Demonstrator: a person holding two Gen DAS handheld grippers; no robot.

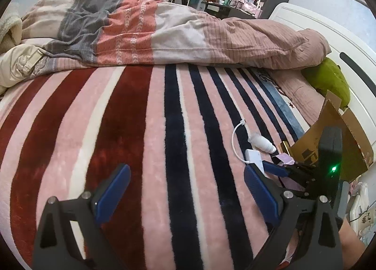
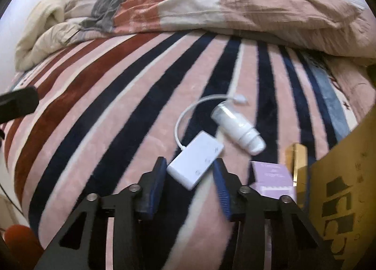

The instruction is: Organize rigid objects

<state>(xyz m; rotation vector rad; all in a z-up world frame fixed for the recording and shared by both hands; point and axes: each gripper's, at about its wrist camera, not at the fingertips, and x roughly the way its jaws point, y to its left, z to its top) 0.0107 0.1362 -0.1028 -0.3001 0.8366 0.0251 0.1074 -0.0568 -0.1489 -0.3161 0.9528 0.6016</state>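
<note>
Right gripper (image 2: 190, 171): fingers sitting partly open around the white adapter (image 2: 196, 163), not gripping it.
Left gripper (image 1: 185, 190): fingers gaping wide, holding nothing.
Adapter: lying on the bed (image 2: 94, 110), beside a white bottle (image 2: 237, 126).

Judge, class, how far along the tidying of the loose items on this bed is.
Nothing visibly finished; the cardboard box's inside is hidden. In hand: the open right claw straddles the white adapter, not yet shut. Left: the white bottle, lilac box and gold item lie on the blanket. The left claw is open, empty.
</note>
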